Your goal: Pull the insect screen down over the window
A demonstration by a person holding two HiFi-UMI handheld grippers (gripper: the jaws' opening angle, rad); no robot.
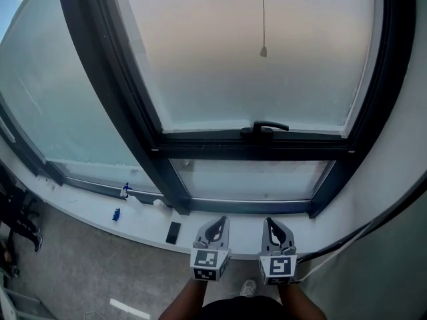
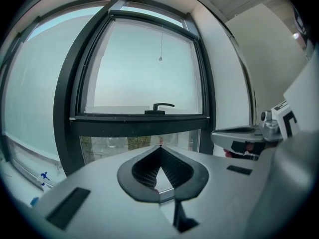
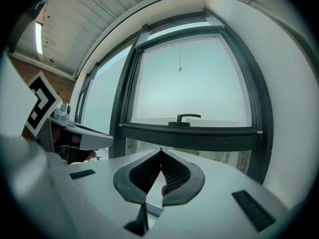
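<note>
The left hand-held gripper (image 1: 221,221) is fully together: in the left gripper view its ribbed pads (image 2: 172,171) meet at the tip, with nothing between them. The right hand-held gripper (image 1: 269,223) is closed and empty in the same way, its pads (image 3: 174,176) pressed tip to tip. The two are held side by side, near each other but apart, low in front of the window (image 1: 253,142) and just above the near edge of the white windowsill (image 1: 140,222). Neither touches the frame or the glass.

The insect screen's pull cord (image 1: 263,12) hangs straight down in front of the hazy upper pane (image 1: 200,59). Its small end weight (image 1: 263,52) is well above the dark window handle (image 1: 267,127) and well apart from both grippers. I cannot tell whether any mesh already covers the glass.

Toward the sill's left end lie a flat black object (image 1: 173,232) and small blue pieces (image 1: 116,214).
</note>
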